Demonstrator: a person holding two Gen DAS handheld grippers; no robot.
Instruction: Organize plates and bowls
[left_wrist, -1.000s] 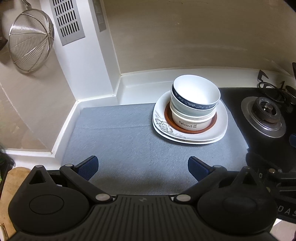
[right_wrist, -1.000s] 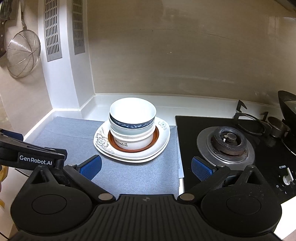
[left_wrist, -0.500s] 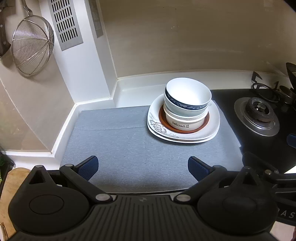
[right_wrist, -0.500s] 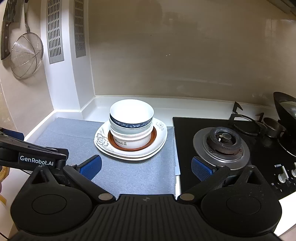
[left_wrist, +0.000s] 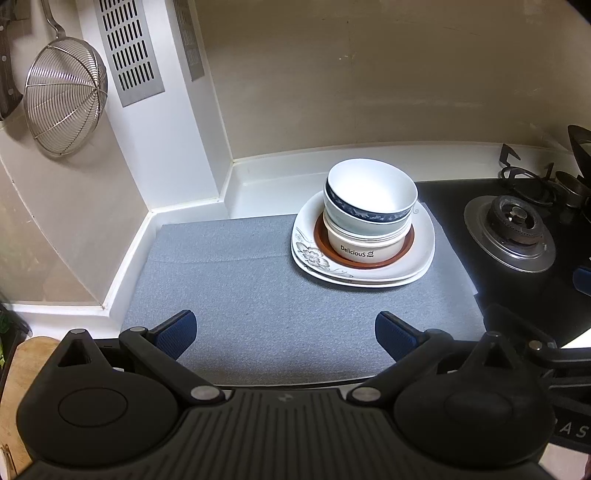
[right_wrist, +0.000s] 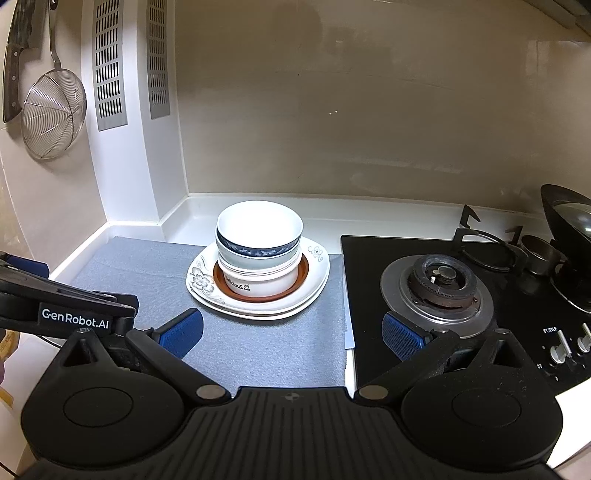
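Observation:
A stack of dishes stands on a grey mat (left_wrist: 258, 295). White floral plates (left_wrist: 421, 254) lie at the bottom, then a brown saucer (left_wrist: 323, 245), a white "Delicious" bowl (left_wrist: 362, 251), and blue-banded white bowls (left_wrist: 369, 188) on top. The stack also shows in the right wrist view (right_wrist: 258, 236). My left gripper (left_wrist: 284, 334) is open and empty, well in front of the stack. My right gripper (right_wrist: 291, 334) is open and empty, in front and to the right of it.
A black gas hob with a burner (right_wrist: 439, 284) lies right of the mat, with a dark pan (right_wrist: 569, 221) at far right. A wire strainer (left_wrist: 62, 96) hangs on the left wall. The left gripper's body (right_wrist: 74, 314) shows at the right view's left edge.
Both grippers have drawn back and up from the stack, which looks smaller and farther now. The dishes have not moved. Both jaws stay open.

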